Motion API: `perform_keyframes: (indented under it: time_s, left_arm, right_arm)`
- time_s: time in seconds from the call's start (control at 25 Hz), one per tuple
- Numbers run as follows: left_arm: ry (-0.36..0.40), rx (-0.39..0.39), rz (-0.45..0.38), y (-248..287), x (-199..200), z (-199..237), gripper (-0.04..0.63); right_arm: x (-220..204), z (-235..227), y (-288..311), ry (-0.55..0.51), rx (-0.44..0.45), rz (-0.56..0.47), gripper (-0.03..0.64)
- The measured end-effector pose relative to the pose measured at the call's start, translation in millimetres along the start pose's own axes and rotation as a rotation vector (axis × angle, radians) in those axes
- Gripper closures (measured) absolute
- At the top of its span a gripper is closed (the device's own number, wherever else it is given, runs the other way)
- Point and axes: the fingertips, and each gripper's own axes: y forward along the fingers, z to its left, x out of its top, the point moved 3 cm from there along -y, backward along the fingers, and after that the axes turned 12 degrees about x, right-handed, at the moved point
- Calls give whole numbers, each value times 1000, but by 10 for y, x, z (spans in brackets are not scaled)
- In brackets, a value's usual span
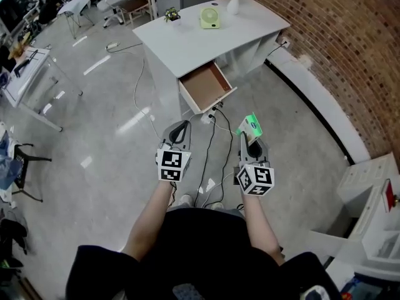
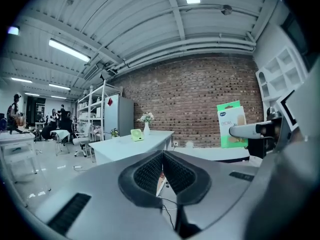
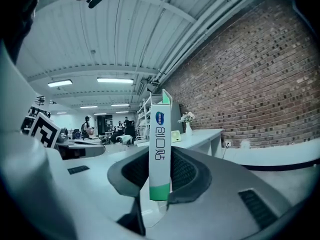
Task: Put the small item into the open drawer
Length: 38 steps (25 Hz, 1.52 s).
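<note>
A flat green and white box [image 1: 251, 127] [image 3: 160, 144] stands upright between the pads of my right gripper [image 1: 249, 134] [image 3: 161, 171], which is shut on it. The same box [image 2: 231, 125] shows at the right of the left gripper view. My left gripper [image 1: 179, 130] [image 2: 162, 173] is shut, its pads touching with nothing between them. Ahead stands a white desk [image 1: 187, 39] with its wooden drawer [image 1: 207, 86] pulled open and bare inside. Both grippers hang over the floor, well short of the drawer.
On the desk stand a green fan [image 1: 209, 18], a white vase with flowers [image 1: 234, 2] and a small plant [image 1: 172, 14]. Cables [image 1: 209, 149] run across the floor below the drawer. A brick wall [image 1: 337, 49] lines the right side. White shelving [image 1: 375, 211] is at lower right.
</note>
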Motion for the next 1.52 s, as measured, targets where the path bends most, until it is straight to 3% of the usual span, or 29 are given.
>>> perform_keyframes:
  time_s: [0.32,0.48,0.76,1.08,1.52]
  left_arm:
    - [14,-84,-3,38,-47,284,572]
    - [-10,-102,10,56,-137,341,572]
    - [-9,-137,5,268,-95,244,572]
    - [-2,-96,21,978,-68,251,572]
    - [-7,-8,75,2253,-33,102,572]
  right_arm:
    - [-25,272,69,11,-103,-27,534]
    - [11,361,79,-21,-117,-23,534]
    - [60,254,228,11,-110,-33,532]
    - [78,-327,820,18,-77,-30,532]
    - [113,-1464,1878,26,9,29,532]
